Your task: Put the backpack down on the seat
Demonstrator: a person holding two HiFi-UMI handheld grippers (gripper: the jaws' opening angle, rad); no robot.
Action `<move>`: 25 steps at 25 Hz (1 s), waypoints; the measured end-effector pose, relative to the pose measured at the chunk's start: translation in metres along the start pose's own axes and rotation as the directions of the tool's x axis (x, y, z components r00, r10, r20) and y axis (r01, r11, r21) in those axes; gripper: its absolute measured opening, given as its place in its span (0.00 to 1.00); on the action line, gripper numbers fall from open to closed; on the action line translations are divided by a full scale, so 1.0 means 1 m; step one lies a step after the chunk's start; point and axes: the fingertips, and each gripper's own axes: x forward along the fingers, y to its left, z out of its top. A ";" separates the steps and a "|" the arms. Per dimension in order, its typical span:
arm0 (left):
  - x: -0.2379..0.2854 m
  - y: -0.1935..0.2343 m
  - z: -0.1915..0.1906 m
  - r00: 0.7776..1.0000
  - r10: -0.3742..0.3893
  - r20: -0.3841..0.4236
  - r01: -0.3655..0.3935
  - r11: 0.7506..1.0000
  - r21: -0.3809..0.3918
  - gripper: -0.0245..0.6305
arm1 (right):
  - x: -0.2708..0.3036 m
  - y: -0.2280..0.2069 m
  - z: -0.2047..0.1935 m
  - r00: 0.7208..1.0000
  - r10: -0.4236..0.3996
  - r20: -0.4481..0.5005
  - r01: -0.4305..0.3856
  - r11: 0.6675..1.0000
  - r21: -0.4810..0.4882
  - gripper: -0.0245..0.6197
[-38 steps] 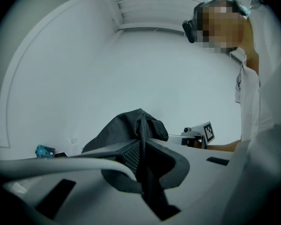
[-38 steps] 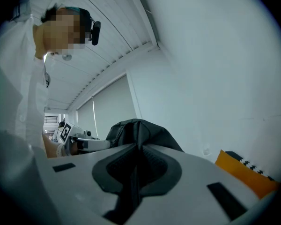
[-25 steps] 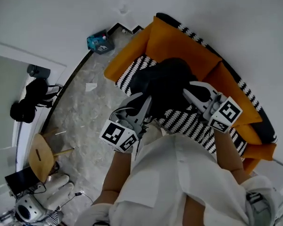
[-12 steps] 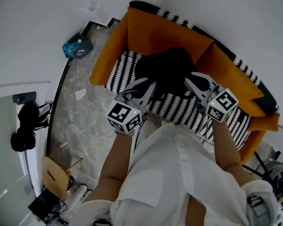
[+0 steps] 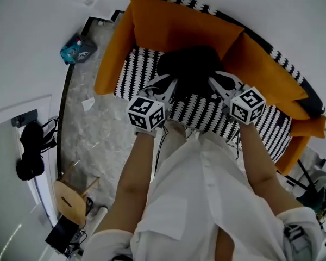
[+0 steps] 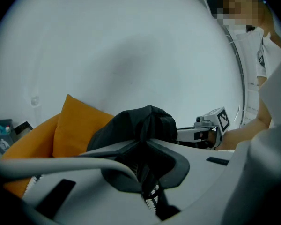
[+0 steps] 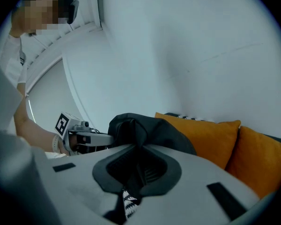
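Observation:
A black backpack [image 5: 189, 69] rests on or just above the black-and-white striped seat [image 5: 133, 72] of an orange sofa; I cannot tell whether it touches. My left gripper [image 5: 170, 84] is shut on a fold of the backpack's near left side. My right gripper [image 5: 213, 81] is shut on its near right side. In the left gripper view the black fabric [image 6: 136, 123] bunches up between the closed jaws, and the right gripper [image 6: 210, 127] shows beyond it. The right gripper view shows the backpack [image 7: 147, 130] pinched the same way, with the left gripper [image 7: 79, 136] behind it.
Orange back cushions [image 5: 179, 29] stand right behind the backpack, with another [image 5: 263, 72] to the right. Left of the sofa is marble floor with a teal box [image 5: 76, 49], a scrap of paper [image 5: 88, 103] and a wooden stool [image 5: 70, 203]. A black bag [image 5: 30, 156] hangs at far left.
Both grippers have carried the backpack further in over the striped seat, closer to the orange back cushions. Both grips hold as before.

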 end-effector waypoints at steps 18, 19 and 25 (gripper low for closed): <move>0.031 0.030 -0.067 0.992 0.065 -0.105 -0.076 0.991 -0.109 0.10 | 0.023 -0.032 -0.073 0.987 -0.044 -0.154 0.054 0.997 0.062 0.09; 0.032 0.031 -0.069 0.992 0.068 -0.109 -0.081 0.990 -0.113 0.10 | 0.023 -0.033 -0.075 0.986 -0.048 -0.161 0.058 0.997 0.060 0.09; 0.034 0.034 -0.074 0.988 0.096 -0.119 -0.112 0.984 -0.137 0.11 | 0.026 -0.035 -0.081 0.980 -0.072 -0.185 0.084 0.995 0.056 0.10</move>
